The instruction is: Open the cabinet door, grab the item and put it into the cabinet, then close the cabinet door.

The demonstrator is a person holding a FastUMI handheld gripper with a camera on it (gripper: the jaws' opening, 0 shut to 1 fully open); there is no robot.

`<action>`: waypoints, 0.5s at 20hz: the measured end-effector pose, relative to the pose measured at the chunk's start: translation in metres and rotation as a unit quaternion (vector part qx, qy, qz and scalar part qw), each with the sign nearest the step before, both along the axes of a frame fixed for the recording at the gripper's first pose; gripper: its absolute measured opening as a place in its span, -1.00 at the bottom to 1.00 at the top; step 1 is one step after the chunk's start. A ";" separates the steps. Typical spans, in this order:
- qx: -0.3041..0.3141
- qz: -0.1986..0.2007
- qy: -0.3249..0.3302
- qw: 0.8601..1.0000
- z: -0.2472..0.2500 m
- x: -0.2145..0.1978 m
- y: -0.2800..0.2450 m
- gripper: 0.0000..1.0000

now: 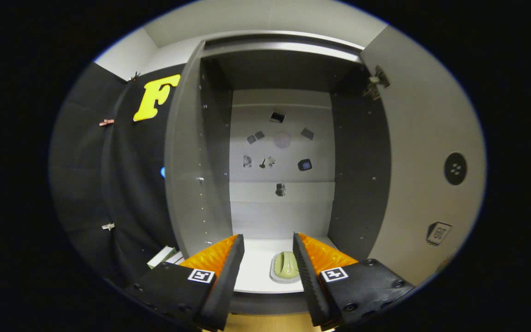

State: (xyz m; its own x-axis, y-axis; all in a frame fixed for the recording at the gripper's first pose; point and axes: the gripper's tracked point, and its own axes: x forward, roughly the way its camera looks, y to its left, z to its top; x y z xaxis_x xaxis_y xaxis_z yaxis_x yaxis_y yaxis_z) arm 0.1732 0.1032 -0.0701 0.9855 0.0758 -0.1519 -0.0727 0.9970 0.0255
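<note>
The grey cabinet (279,69) stands open straight ahead, its door (424,175) swung out to the right with a hinge at its upper inner corner. A small pale green item (286,266) on a light base lies on the cabinet's white floor (258,272), just beyond my fingertips and close to the right finger. My gripper (268,240) is open, with its orange and black fingers (219,258) spread in front of the cabinet's lower edge and nothing between them.
The cabinet's left side panel (185,184) juts forward. Several small dark marks dot the pale back wall (280,152). A round black knob (455,168) and a small square tag (439,233) sit on the door. A green and white box (162,256) lies low to the left.
</note>
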 end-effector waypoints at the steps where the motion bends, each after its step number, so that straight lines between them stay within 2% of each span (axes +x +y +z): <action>1: 0.003 -0.001 -0.006 1.000 0.006 -0.014 0.000 0.46; 2: 0.001 -0.005 -0.010 1.000 0.011 -0.027 -0.003 0.47; 5: -0.014 -0.004 -0.015 1.000 0.024 -0.068 -0.008 0.98; 6: -0.016 -0.003 -0.016 1.000 0.028 -0.081 -0.009 0.93; 10: 0.007 0.008 -0.019 1.000 0.046 -0.137 -0.019 0.95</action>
